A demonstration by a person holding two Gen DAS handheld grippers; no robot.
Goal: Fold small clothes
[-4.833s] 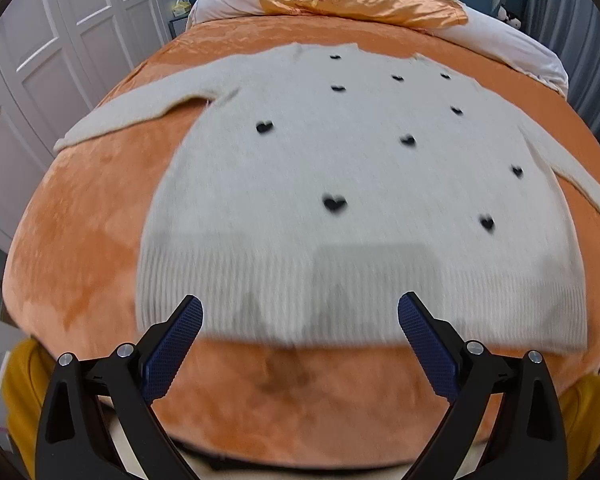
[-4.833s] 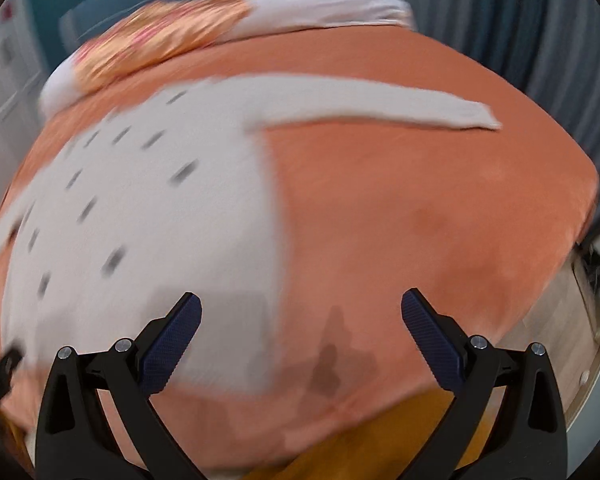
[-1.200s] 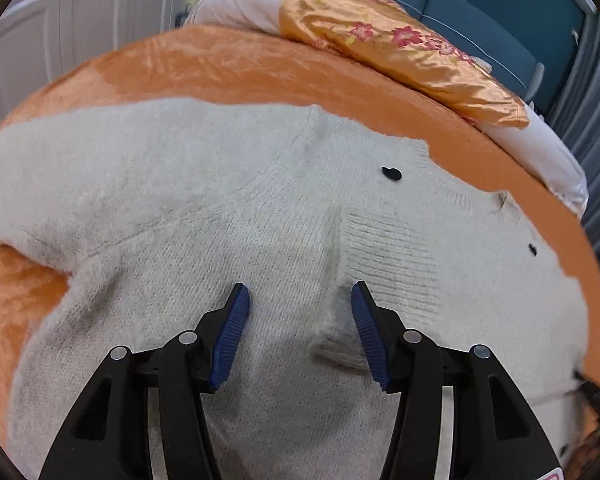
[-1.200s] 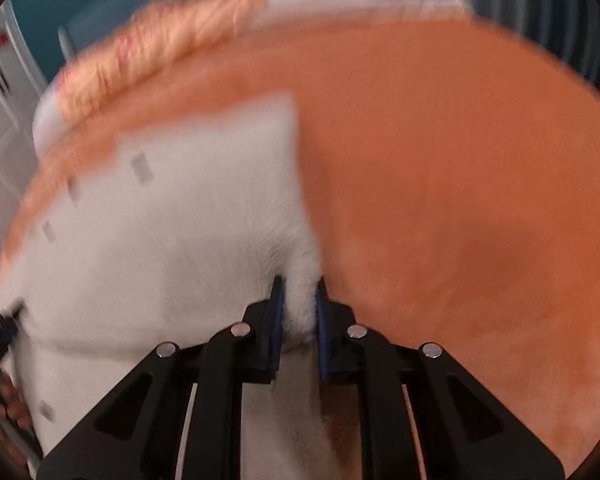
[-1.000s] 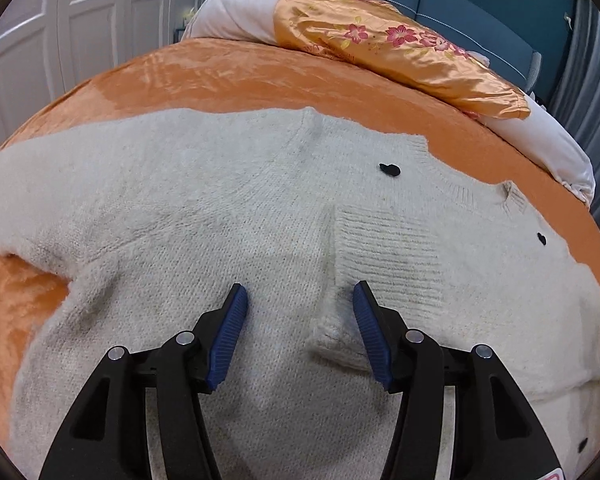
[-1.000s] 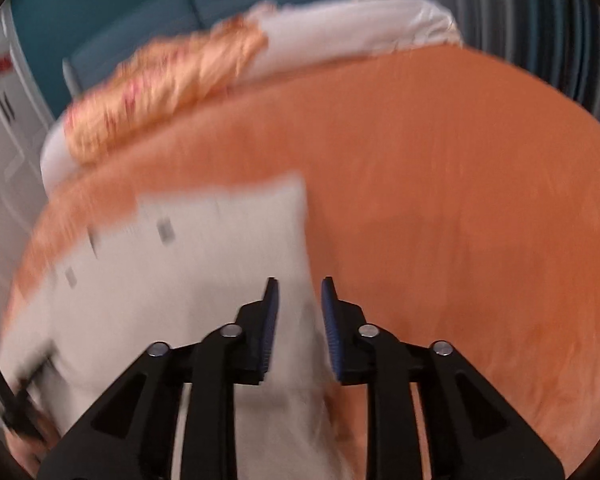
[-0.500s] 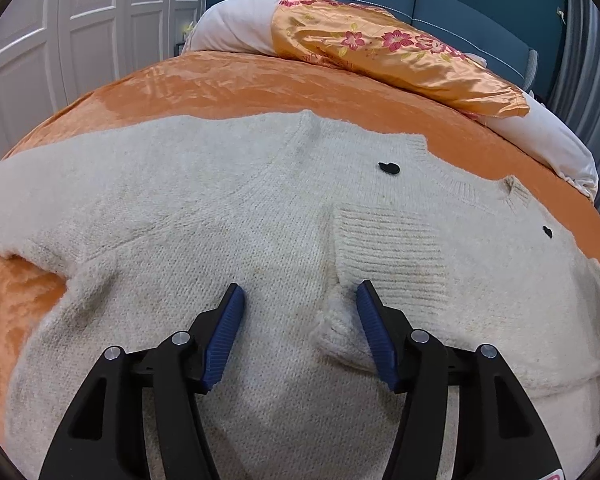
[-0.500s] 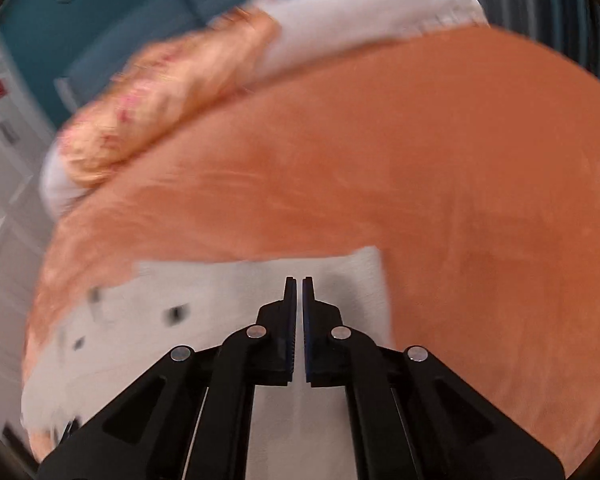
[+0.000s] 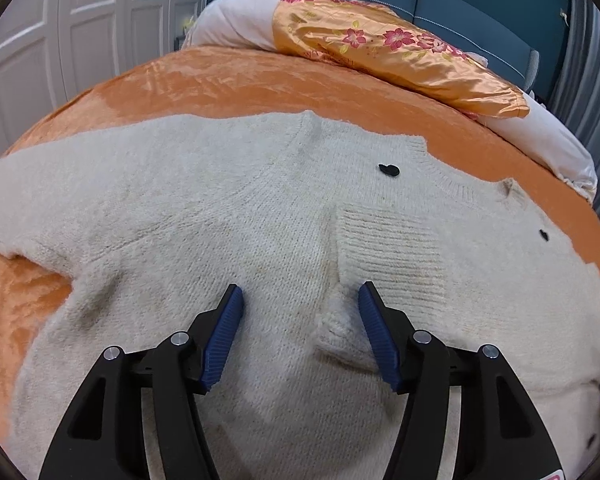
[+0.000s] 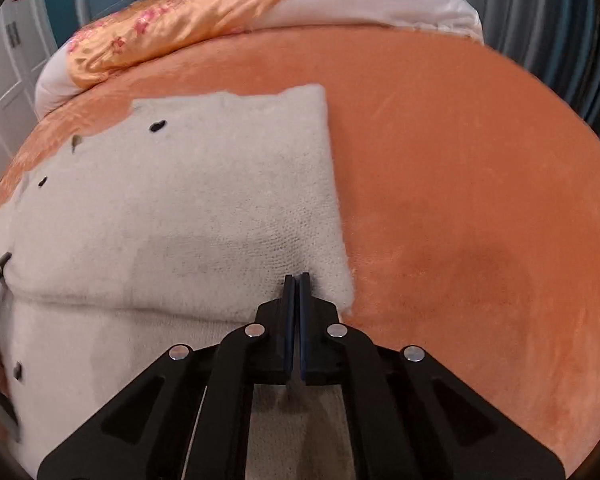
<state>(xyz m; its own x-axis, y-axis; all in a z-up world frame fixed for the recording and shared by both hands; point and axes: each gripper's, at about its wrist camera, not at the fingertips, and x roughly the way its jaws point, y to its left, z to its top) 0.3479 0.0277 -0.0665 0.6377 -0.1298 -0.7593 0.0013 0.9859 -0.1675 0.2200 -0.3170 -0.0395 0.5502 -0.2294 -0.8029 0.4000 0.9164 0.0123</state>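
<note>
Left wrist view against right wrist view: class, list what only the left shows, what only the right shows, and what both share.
Only the left wrist view shows the left gripper, jaws open over the sweater's ribbed cuff, the spread left sleeve and the white cupboard doors.

Only the right wrist view shows the right gripper, jaws shut with nothing between them, above the sweater's folded right edge, and a wide bare stretch of blanket.

Both show the cream sweater, the orange blanket and the floral pillow.

sweater (image 9: pixel 228 216): fuzzy cream knit, ribbed cuff
blanket (image 10: pixel 460 184): plush orange velvet, slight sheen
pillow cover (image 9: pixel 388 56): glossy floral satin
gripper pads (image 9: pixel 224 336): ridged blue rubber
</note>
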